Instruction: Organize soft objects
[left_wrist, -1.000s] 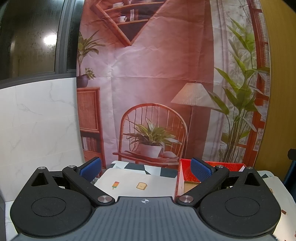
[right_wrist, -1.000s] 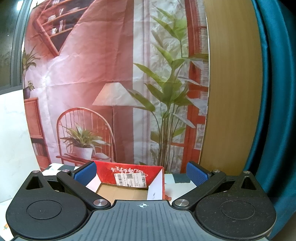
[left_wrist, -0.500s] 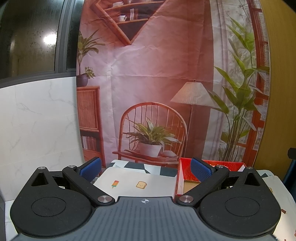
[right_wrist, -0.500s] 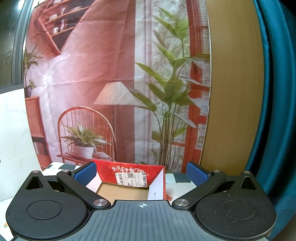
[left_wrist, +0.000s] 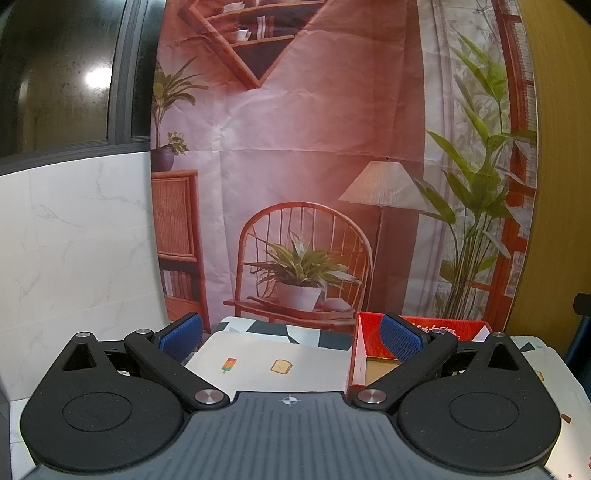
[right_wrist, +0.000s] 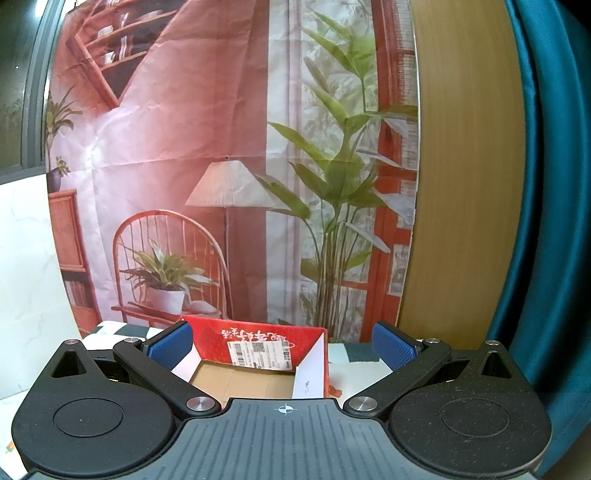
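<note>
The left hand-held black gripper with blue pads (left_wrist: 291, 334) is held with its fingers spread wide and nothing between them, above a white cloth printed with small food pictures (left_wrist: 266, 363). Ahead and to the right of it, just past its right finger, stands an open red cardboard box with a brown floor (left_wrist: 364, 350). The right hand-held black gripper with blue pads (right_wrist: 282, 343) is likewise spread wide and holds nothing; the same red box (right_wrist: 258, 341) sits straight ahead between its fingers, a white shipping label (right_wrist: 258, 353) on its far inner wall. Behind both hangs a printed backdrop of a chair, lamp and plants (left_wrist: 303, 192). No soft object is visible in either view.
</note>
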